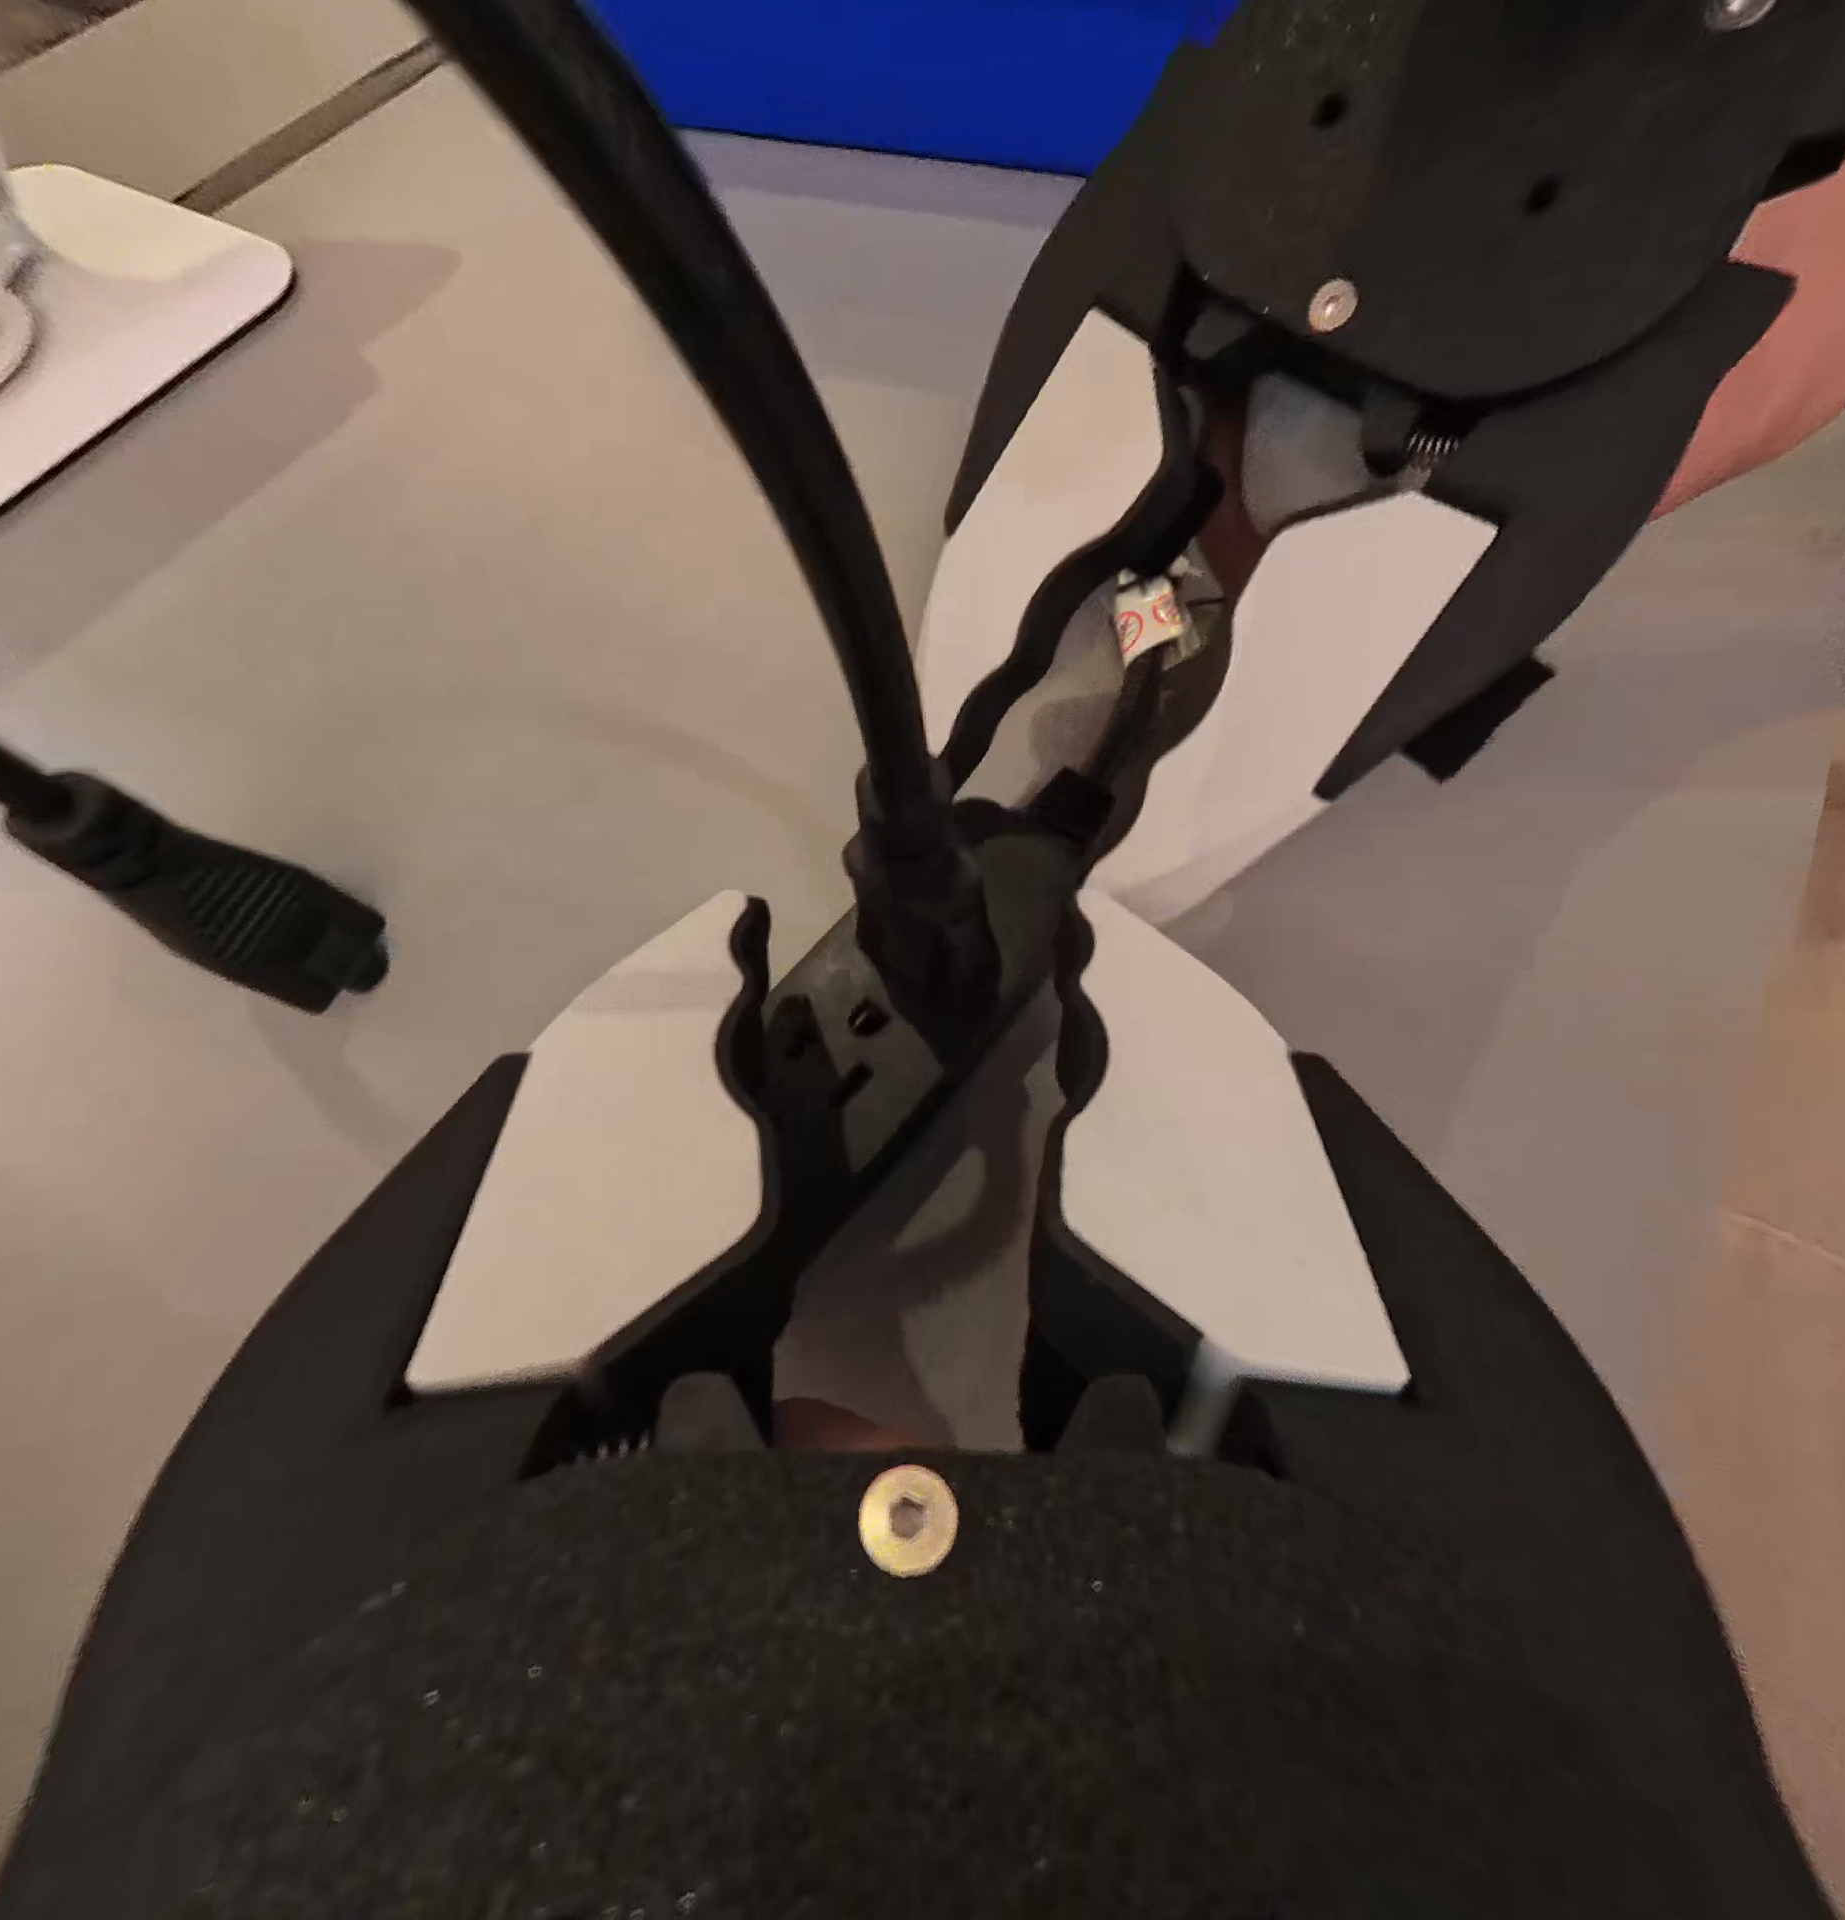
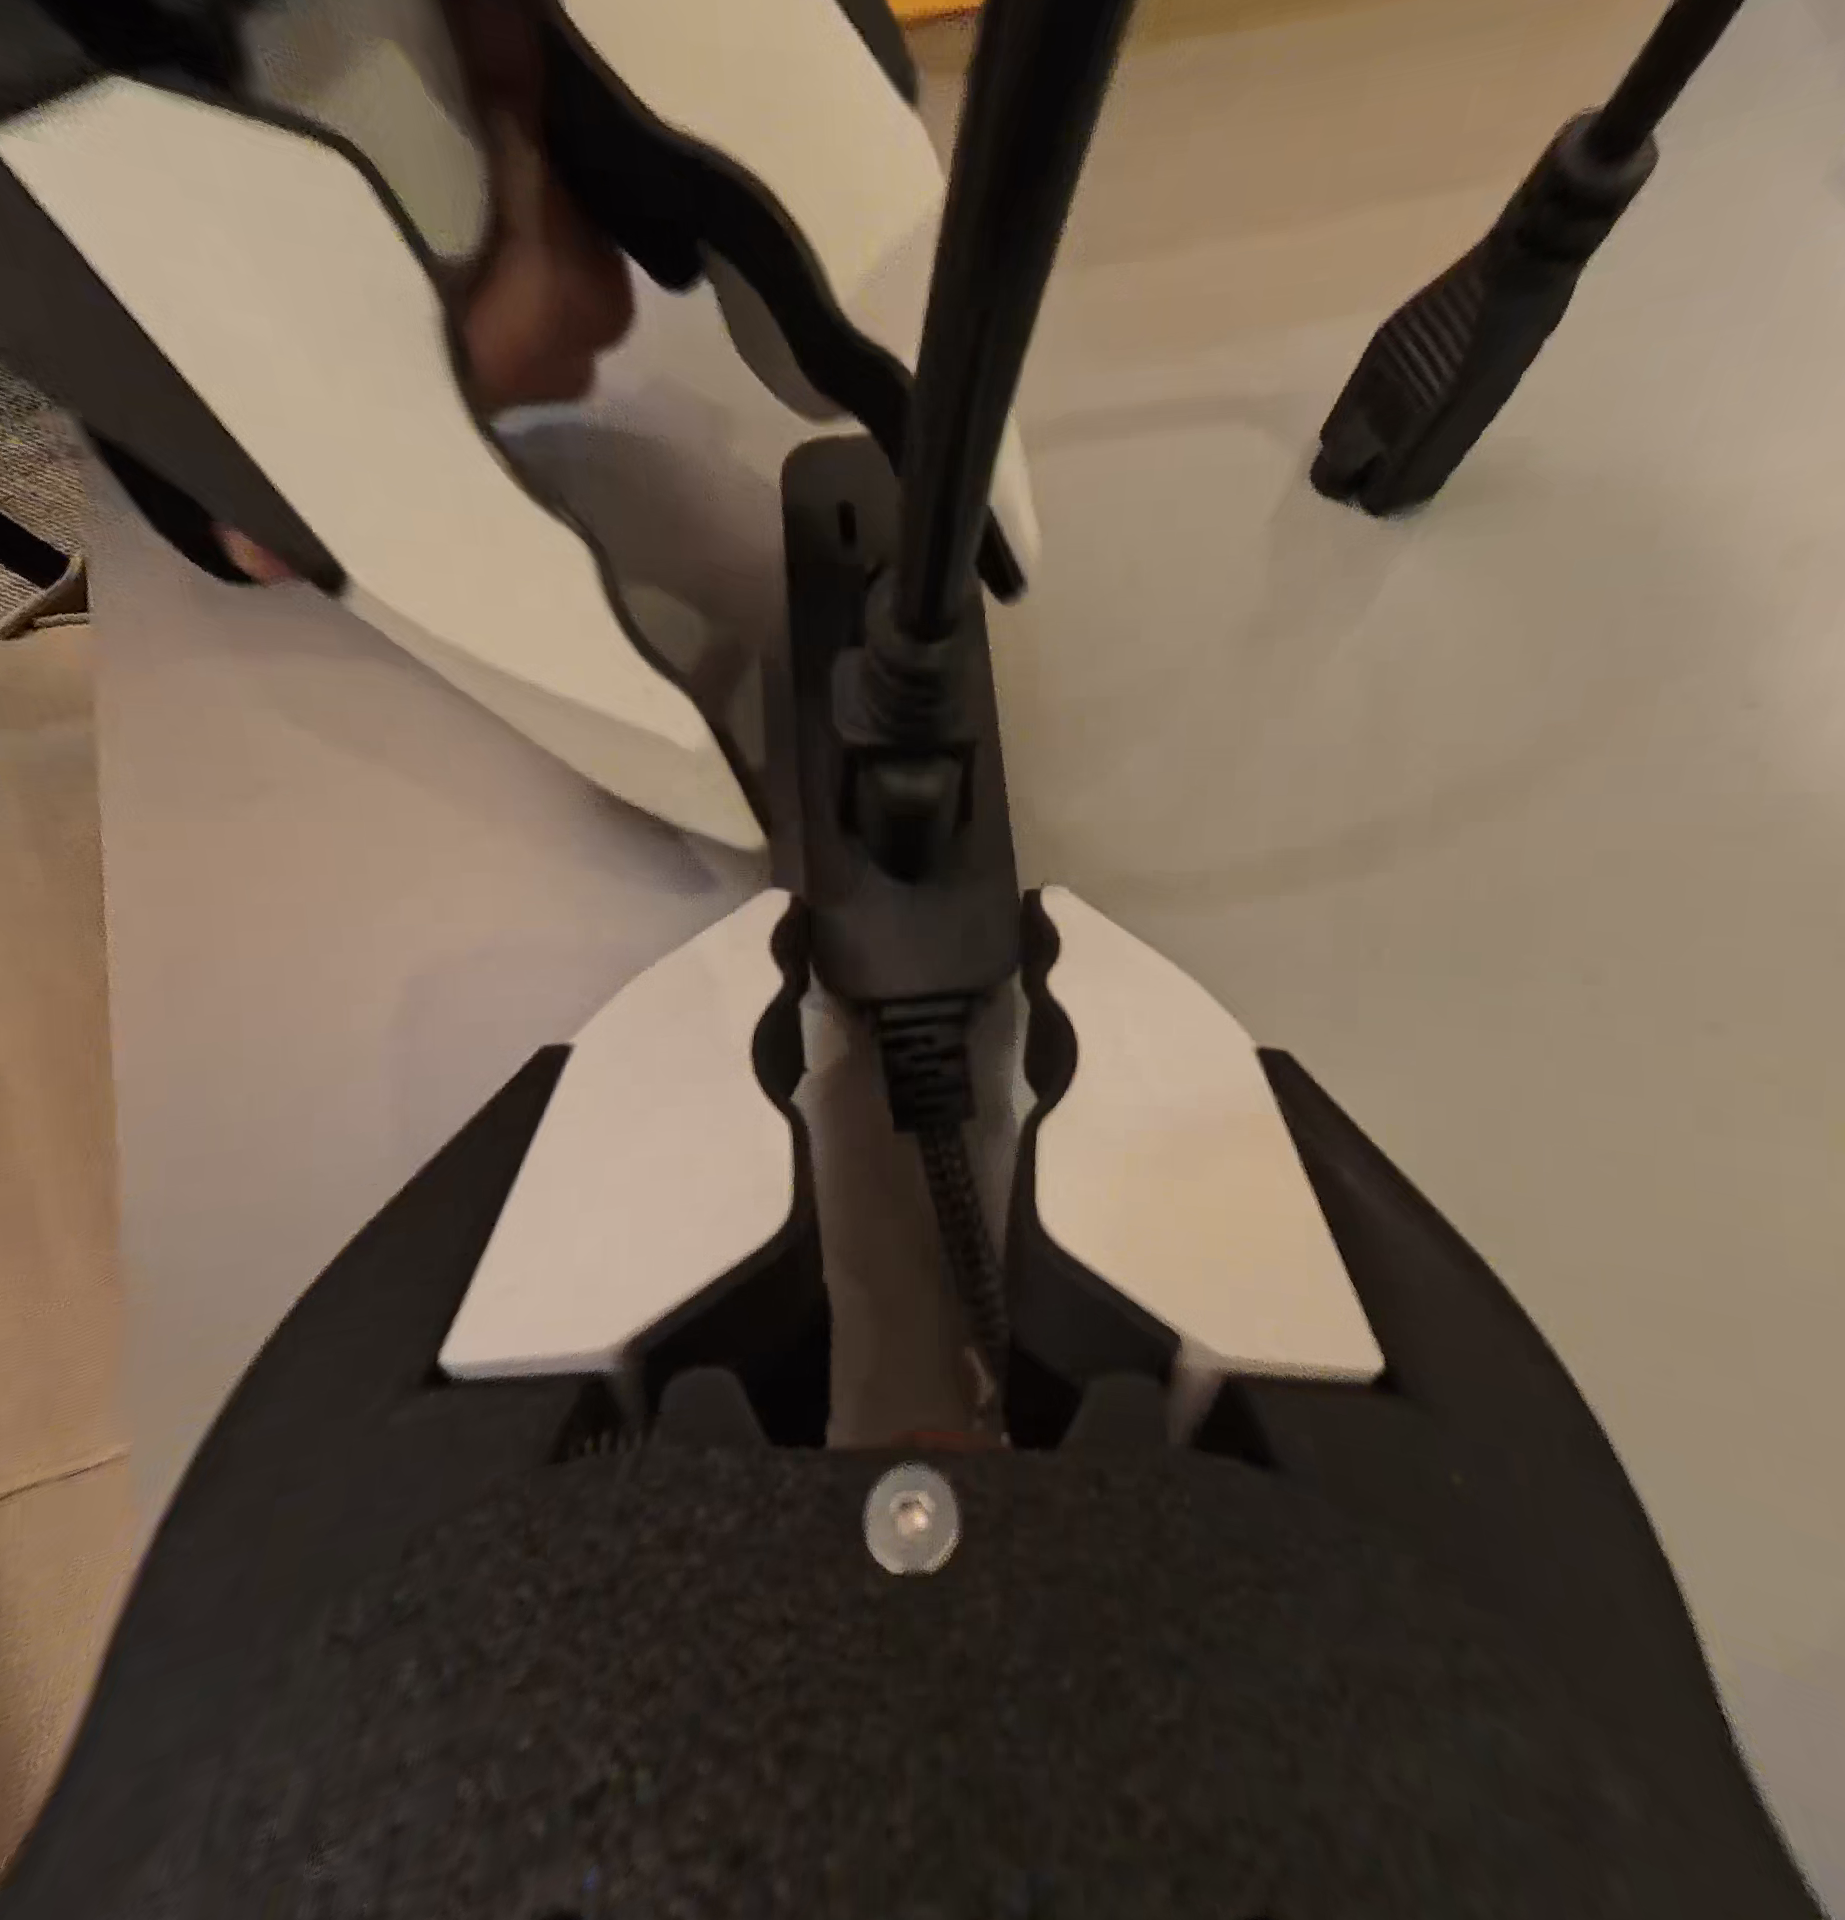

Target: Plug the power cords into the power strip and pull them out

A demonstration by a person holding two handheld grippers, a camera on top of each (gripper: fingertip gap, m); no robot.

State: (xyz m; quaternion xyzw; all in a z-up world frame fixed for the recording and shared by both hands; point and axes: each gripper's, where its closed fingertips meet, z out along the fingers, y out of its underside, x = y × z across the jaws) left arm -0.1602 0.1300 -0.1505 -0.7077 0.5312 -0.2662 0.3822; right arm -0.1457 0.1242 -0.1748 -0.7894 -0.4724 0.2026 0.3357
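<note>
The left tongs [image 1: 913, 956] close on one end of the black power strip [image 1: 845, 1039], their wavy inner edges pressing its two long sides. The right tongs [image 2: 913, 935] clamp the opposite end, where the strip's braided lead [image 2: 959, 1236] runs back between the fingers. The strip lies on the pale table [image 1: 482, 644], slanting between the two tools. One black plug [image 1: 923, 914] stands seated in a socket near the strip's middle, its thick cord [image 1: 772, 395] arching up and out of sight. A bare socket [image 1: 830, 1029] shows just beside it. A second plug [image 1: 243, 914] lies loose on the table, well apart to the left. A white flat base [image 1: 97, 343] sits at the far corner.
</note>
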